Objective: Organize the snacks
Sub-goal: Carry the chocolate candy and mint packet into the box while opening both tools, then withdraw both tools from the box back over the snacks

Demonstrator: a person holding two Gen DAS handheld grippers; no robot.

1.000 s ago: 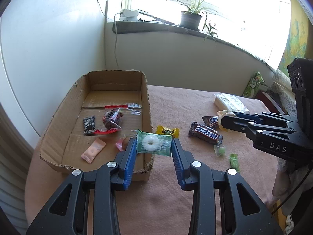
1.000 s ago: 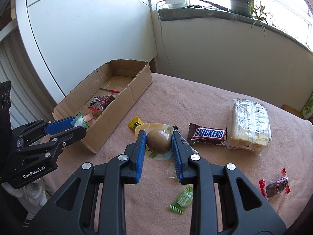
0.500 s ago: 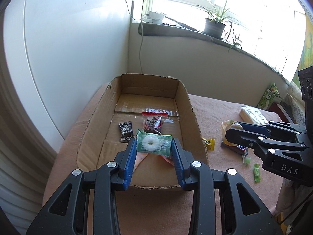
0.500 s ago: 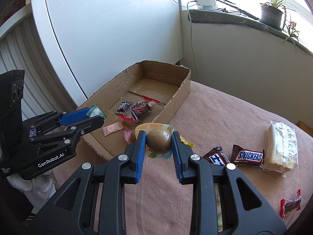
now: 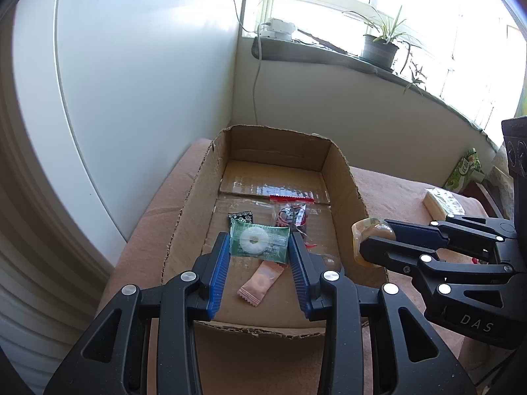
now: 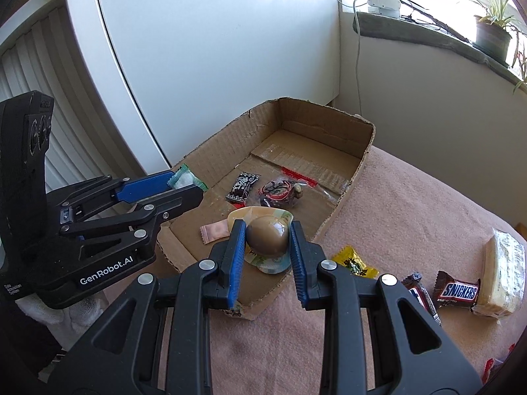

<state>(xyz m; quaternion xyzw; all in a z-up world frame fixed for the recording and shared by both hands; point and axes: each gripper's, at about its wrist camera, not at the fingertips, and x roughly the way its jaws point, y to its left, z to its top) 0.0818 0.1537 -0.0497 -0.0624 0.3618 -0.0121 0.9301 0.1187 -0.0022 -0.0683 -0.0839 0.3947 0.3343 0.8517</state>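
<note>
My left gripper (image 5: 258,247) is shut on a green packet with a white ring candy (image 5: 259,239) and holds it over the near half of the open cardboard box (image 5: 280,144). My right gripper (image 6: 267,242) is shut on a brown egg-shaped snack in a clear yellow-edged wrapper (image 6: 266,235), just over the box's right wall (image 6: 357,177). In the left wrist view that snack (image 5: 370,235) and the right gripper (image 5: 375,247) hang at the box's right rim. On the box floor lie a pink sachet (image 5: 262,281), a black packet (image 5: 240,217) and a red-trimmed clear packet (image 5: 291,215).
On the pink tablecloth (image 6: 411,204) right of the box lie a yellow candy (image 6: 354,261), two Snickers bars (image 6: 457,293), and a wrapped pack of biscuits (image 6: 504,273). A white wall and a windowsill with a potted plant (image 5: 378,46) stand behind the box.
Both grippers have carried their snacks leftward from the tablecloth toward the box; the green packet now hangs over the box floor and the brown snack has reached the box's right wall.
</note>
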